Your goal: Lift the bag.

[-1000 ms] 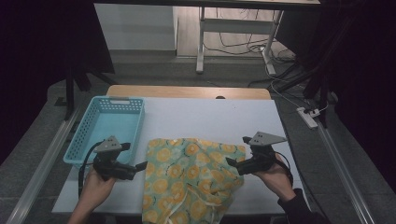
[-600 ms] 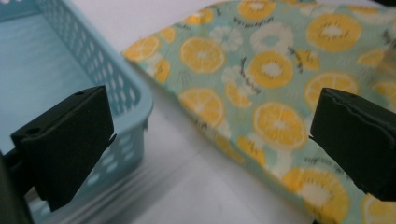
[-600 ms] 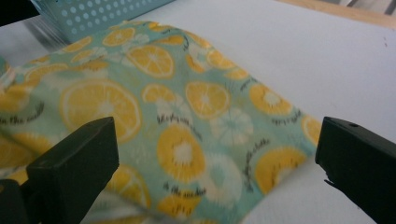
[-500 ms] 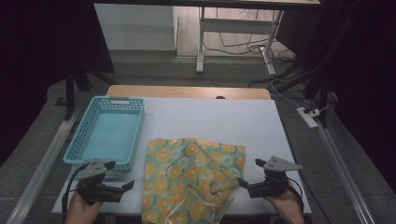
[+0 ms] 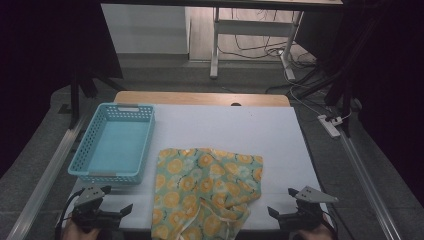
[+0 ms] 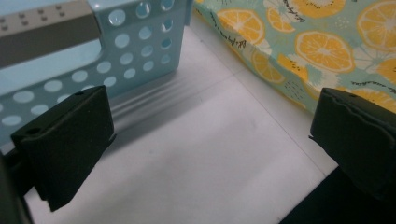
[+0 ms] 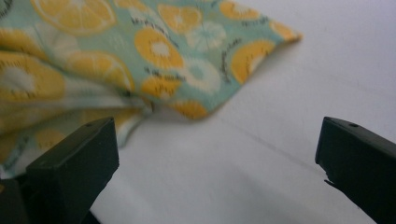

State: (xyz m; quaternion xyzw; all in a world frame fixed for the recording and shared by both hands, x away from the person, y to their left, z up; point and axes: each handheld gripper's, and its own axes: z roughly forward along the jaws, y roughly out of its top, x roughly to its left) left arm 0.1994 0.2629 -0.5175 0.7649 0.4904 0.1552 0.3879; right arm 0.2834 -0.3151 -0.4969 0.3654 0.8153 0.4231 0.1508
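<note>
A crumpled cloth printed with orange slices on pale green lies on the white table, its front part hanging toward the near edge. My left gripper is at the front left corner, open and empty, with the cloth ahead to its right. At the front right corner my right gripper stands open and empty, apart from the cloth, whose folded corner lies ahead to its left. Both pairs of jaws are spread wide over bare table.
A light blue perforated basket stands empty at the left of the table, its wall close in front of my left gripper. Beyond the table are a wooden edge, desk legs, cables and a power strip on the floor.
Both grippers have drawn back from the cloth's sides toward the near table corners. The cloth lies released and has not moved since.
</note>
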